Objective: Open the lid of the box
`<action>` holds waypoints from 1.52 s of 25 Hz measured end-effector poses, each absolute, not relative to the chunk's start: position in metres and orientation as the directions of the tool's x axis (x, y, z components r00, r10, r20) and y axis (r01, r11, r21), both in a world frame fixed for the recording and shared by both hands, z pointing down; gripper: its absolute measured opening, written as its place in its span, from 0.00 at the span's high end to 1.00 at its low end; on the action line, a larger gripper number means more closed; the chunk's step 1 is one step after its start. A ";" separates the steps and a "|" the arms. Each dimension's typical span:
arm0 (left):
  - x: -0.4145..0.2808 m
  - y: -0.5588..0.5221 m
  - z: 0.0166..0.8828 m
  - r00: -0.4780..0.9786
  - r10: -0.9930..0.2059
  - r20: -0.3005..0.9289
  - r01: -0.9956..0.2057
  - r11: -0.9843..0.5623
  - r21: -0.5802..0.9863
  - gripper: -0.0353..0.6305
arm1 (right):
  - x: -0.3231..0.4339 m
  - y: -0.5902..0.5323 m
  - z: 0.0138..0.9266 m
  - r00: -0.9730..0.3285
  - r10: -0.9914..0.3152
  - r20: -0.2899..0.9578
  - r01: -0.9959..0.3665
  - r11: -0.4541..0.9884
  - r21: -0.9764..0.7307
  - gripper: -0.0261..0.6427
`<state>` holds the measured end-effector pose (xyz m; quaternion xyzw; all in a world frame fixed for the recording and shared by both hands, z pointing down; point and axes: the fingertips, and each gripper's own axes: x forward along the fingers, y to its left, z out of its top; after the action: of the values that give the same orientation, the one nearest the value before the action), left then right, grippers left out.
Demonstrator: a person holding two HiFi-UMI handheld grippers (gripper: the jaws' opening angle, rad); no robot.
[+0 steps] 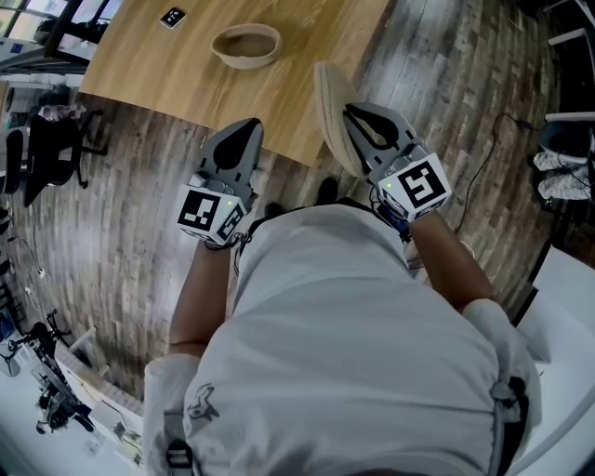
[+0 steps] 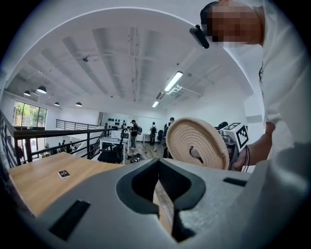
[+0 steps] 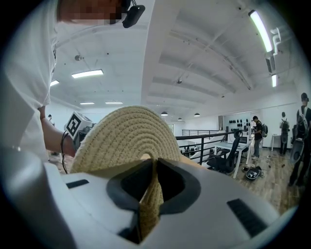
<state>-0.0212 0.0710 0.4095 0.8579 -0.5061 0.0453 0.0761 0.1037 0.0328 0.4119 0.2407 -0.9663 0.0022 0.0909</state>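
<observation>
The box is a round woven basket (image 1: 246,45) standing open on the wooden table (image 1: 158,70). Its flat woven lid (image 1: 331,112) is held on edge in the air, off the table's near edge. My right gripper (image 1: 351,113) is shut on the lid's rim, and the lid (image 3: 127,138) fills the space between the jaws of the right gripper (image 3: 148,197). My left gripper (image 1: 247,125) is level with it to the left, shut and empty. In the left gripper view the left gripper (image 2: 158,194) has its jaws together, and the lid (image 2: 197,146) shows at the right.
A small black marker card (image 1: 173,17) lies at the table's far side. Plank floor (image 1: 139,232) lies below the grippers. A dark chair (image 1: 51,139) stands at the left. A railing (image 2: 58,138), desks and several people are far off in the room.
</observation>
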 end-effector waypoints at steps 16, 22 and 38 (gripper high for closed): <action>-0.089 0.139 0.381 0.532 -0.839 0.118 -0.847 -0.529 0.060 0.94 | 0.059 0.106 0.400 -0.823 -0.545 0.162 -0.542 0.838 0.066 0.90; -0.120 0.175 0.368 0.540 -0.838 0.079 -0.841 -0.536 0.071 0.94 | 0.027 0.146 0.395 -0.817 -0.553 0.161 -0.548 0.833 0.079 0.90; -0.178 0.257 0.365 0.534 -0.845 0.042 -0.844 -0.529 0.090 0.94 | -0.033 0.226 0.392 -0.816 -0.563 0.133 -0.556 0.826 0.092 0.90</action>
<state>-0.1782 0.2570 0.3652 0.8743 -0.4828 -0.0036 0.0495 -0.0332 0.2262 0.3922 0.2936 -0.9525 -0.0243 0.0771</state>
